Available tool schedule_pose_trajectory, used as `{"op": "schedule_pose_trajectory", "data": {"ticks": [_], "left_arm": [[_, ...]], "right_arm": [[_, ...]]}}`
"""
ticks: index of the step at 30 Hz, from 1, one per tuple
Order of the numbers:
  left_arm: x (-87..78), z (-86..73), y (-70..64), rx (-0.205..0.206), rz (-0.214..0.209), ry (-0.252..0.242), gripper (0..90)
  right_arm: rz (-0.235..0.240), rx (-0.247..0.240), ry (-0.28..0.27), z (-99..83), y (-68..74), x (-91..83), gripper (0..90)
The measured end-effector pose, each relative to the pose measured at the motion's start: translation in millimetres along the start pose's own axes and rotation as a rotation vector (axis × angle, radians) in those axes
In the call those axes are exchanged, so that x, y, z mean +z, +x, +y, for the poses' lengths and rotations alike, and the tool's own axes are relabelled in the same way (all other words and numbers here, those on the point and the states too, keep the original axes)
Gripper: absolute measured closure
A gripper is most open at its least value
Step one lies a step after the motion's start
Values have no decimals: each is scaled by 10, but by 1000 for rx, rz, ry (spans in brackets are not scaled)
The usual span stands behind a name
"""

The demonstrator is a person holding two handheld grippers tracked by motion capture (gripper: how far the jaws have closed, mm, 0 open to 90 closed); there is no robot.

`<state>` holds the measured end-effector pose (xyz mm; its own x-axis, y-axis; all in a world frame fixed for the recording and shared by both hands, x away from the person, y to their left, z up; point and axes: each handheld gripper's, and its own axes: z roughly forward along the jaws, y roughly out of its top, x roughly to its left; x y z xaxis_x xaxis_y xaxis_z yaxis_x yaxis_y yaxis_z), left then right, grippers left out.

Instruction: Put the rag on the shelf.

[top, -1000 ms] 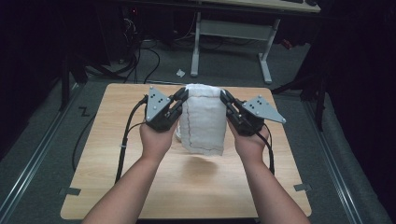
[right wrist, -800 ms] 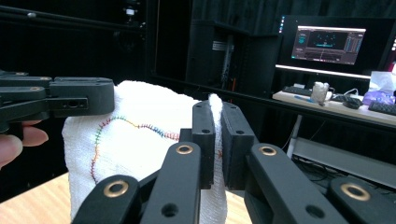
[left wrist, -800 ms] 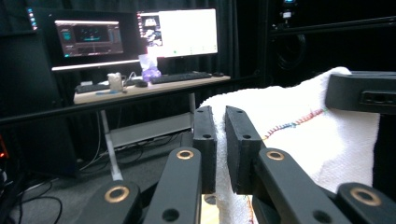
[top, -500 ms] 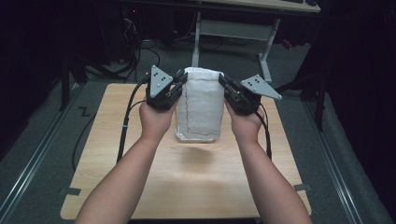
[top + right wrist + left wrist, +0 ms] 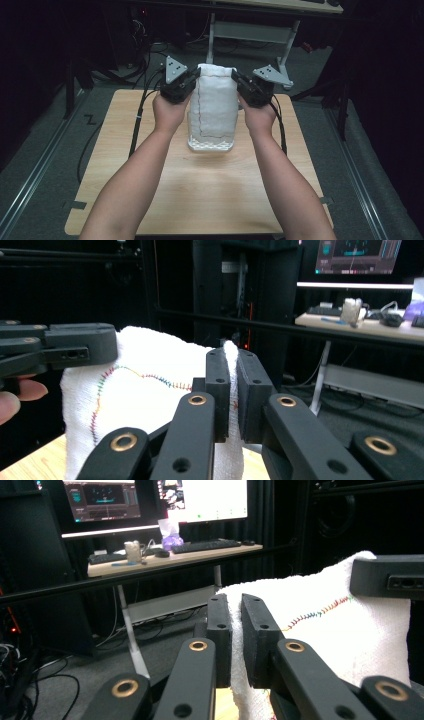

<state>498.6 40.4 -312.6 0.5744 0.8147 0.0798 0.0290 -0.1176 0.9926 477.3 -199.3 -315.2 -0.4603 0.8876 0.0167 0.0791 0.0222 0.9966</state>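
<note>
A white terry-cloth towel with a line of rainbow-coloured stitching (image 5: 214, 107) hangs stretched between the two pairs of tongs, held up over the light wooden tabletop (image 5: 200, 190). The left tongs (image 5: 194, 76) pinch its upper left corner and the right tongs (image 5: 235, 76) its upper right corner, so the cloth's top edge runs straight from one to the other. In the left gripper view the left tongs (image 5: 236, 630) are nearly closed with the cloth caught between them, and in the right gripper view the right tongs (image 5: 231, 390) clamp a fold of it the same way. The towel's long axis points downward from the tongs, its lower edge near the tabletop; I cannot tell whether it touches.
</note>
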Motion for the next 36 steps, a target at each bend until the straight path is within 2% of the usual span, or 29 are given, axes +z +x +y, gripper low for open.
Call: {"op": "schedule_pose_trajectory", "data": {"ticks": [4,9,14,21,23,27,31,34,36], "left_arm": [[146,11,41,-10,7,28,833],[339,-61,79,-26,12,78,832],[517,-271,132,-59,14,191,830],[557,-432,170,-68,20,222,825],[577,-463,179,-78,15,236,824],[612,-481,180,-64,25,261,818],[613,-473,214,-86,23,266,818],[622,-490,218,-71,20,281,819],[627,-498,230,-75,10,281,811]], "right_arm": [[-3,21,28,-42,-105,130,858],[-15,18,75,-94,-208,256,857],[-37,22,159,-188,-282,440,858],[-45,-4,222,-345,-282,576,858],[-44,1,232,-368,-286,593,857],[-45,-4,251,-399,-293,632,856],[-44,0,268,-396,-283,672,856],[-57,-44,276,-386,-256,693,855],[-64,-48,277,-378,-254,702,848]]}}
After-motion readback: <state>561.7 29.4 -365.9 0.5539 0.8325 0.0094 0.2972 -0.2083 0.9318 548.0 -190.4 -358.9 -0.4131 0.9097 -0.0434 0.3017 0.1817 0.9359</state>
